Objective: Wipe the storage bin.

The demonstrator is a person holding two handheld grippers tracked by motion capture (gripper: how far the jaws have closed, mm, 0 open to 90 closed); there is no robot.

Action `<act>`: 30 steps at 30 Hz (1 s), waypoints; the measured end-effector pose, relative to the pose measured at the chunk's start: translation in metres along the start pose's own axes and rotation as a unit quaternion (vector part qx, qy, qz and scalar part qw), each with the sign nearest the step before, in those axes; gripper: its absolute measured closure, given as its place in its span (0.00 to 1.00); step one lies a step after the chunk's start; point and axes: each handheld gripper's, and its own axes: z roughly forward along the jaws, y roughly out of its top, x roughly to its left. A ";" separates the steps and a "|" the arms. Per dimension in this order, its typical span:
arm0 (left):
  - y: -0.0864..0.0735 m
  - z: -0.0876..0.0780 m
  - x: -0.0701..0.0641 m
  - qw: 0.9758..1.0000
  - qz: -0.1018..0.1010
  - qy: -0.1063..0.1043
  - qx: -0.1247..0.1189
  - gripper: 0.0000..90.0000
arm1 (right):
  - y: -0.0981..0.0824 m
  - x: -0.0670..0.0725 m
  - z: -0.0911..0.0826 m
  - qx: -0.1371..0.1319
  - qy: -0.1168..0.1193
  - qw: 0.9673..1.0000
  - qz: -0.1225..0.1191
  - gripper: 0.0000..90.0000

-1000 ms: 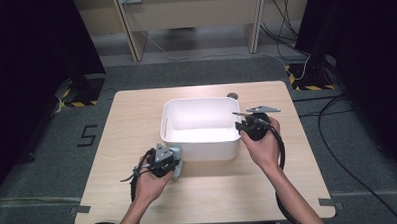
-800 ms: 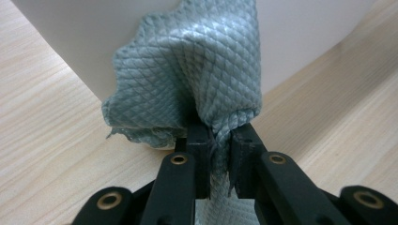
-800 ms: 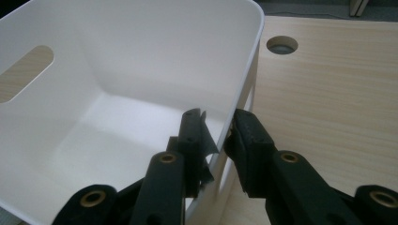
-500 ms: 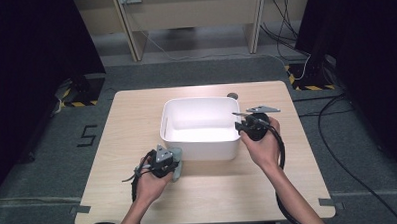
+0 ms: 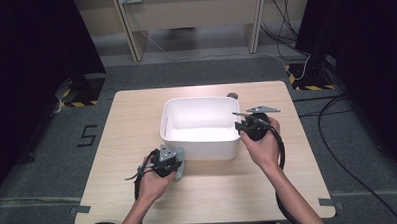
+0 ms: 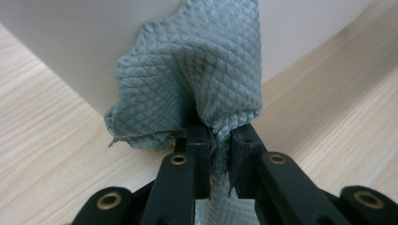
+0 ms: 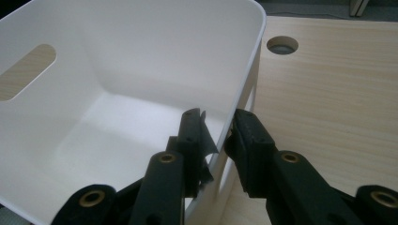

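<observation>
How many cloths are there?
1. The grey-green cloth is pinched in the left gripper, right against the outside of the white bin. Others could be hidden behind the bin.

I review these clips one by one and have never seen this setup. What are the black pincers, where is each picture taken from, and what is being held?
There is no robot here: a person holds a hand-held tool with two black jaws in each hand. The high view looks down on a wooden table from above the person's side. The other two pictures come from cameras riding on the tools, looking along their jaws.

On the table stands an empty white tub. The left gripper is shut on a grey-green quilted cloth, which rests against the tub's outer wall. The right gripper straddles the tub's right rim, one jaw inside and one outside, apparently steadying it. A round hole lies in the tabletop behind the tub.
</observation>
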 end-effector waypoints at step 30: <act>0.020 -0.016 -0.008 0.999 0.004 0.000 -0.040 0.89 | 0.000 -0.001 0.001 -0.001 -0.003 1.000 -0.002 0.82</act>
